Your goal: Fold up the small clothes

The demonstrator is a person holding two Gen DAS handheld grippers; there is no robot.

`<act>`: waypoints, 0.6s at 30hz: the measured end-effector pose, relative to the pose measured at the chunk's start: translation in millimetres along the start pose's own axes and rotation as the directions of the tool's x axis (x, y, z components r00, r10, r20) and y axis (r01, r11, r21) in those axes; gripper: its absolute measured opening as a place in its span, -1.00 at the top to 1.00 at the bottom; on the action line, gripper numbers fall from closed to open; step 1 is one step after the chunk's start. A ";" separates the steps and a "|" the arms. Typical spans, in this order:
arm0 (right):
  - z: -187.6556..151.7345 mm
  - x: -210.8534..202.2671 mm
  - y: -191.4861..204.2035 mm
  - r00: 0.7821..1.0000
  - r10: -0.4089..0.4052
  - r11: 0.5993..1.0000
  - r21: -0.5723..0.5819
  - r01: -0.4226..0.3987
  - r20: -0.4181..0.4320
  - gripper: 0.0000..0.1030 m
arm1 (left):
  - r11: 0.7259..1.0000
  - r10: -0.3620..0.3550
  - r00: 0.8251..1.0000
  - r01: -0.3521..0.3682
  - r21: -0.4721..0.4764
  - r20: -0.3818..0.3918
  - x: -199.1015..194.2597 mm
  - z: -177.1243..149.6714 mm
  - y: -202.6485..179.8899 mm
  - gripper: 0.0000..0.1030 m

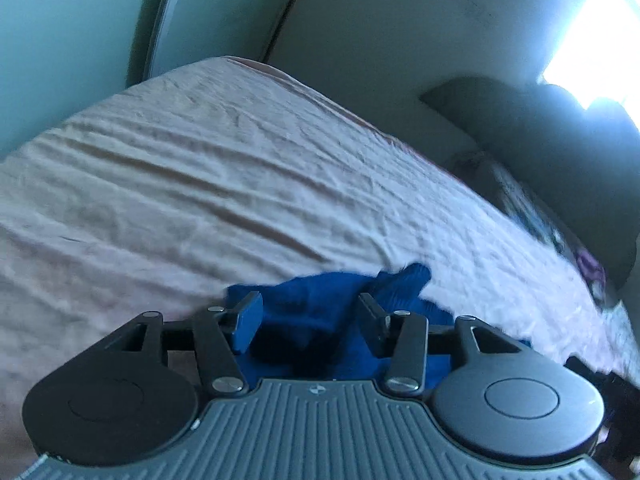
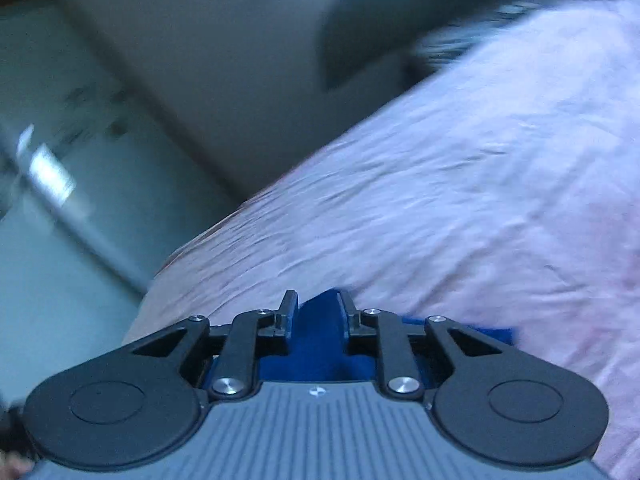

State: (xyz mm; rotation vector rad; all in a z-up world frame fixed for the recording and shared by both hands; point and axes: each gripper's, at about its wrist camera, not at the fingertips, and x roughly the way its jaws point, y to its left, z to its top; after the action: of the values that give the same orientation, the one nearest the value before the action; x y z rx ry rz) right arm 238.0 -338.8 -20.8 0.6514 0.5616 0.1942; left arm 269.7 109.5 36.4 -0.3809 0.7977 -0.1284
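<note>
Blue knit garment (image 1: 320, 304) is bunched on the bed (image 1: 180, 184), right under both my claws. Left claw (image 1: 308, 316) stands open, pads apart, cloth lying between them but not pinched. Right claw (image 2: 314, 312) is nearly closed, a peak of the same blue cloth (image 2: 320, 332) standing up between its pads; looks like it pinches that fold, though blur makes the contact hard to confirm. Pink wrinkled sheet covers the bed; wall (image 1: 400, 32) and a dark headboard-like shape (image 1: 540, 128) behind.

Progress, my guess: early to middle. Garment is crumpled, no flat layout, no neat crease visible. Still left: spread it flat, bring edges over, press the fold, set it aside. Most of the garment is hidden under my claw bodies, so exact fold state unclear. No other clothes clearly in view, only a blurred patterned thing at the far bed edge.
</note>
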 end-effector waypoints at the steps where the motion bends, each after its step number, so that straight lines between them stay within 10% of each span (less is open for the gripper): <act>1: -4.2 3.0 9.8 0.997 0.051 0.998 -0.034 -0.052 -0.052 0.60 | 1.000 -0.007 1.000 0.007 0.019 -0.016 -2.9 -2.3 2.1 -0.05; 8: -49.7 40.6 56.1 0.941 0.060 0.962 -0.233 -0.144 -0.332 0.23 | 0.974 -0.076 0.992 0.095 0.204 -0.096 -20.5 -37.3 -2.5 -0.03; 14: -49.7 36.2 82.2 0.976 -0.114 0.918 -0.394 0.032 -0.185 0.17 | 0.911 -0.126 0.981 0.172 0.374 -0.145 -17.9 -67.5 -25.3 0.00; 18: -43.3 42.5 121.3 0.971 0.076 0.916 -0.368 -0.158 -0.228 0.17 | 0.851 -0.090 0.991 0.129 0.509 -0.101 -23.2 -87.5 -44.2 0.00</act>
State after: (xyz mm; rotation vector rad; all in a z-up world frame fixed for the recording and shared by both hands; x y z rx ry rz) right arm 249.8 -206.7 8.0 0.2821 0.6647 0.4789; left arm 192.0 49.6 13.2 0.0909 0.7801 -0.4565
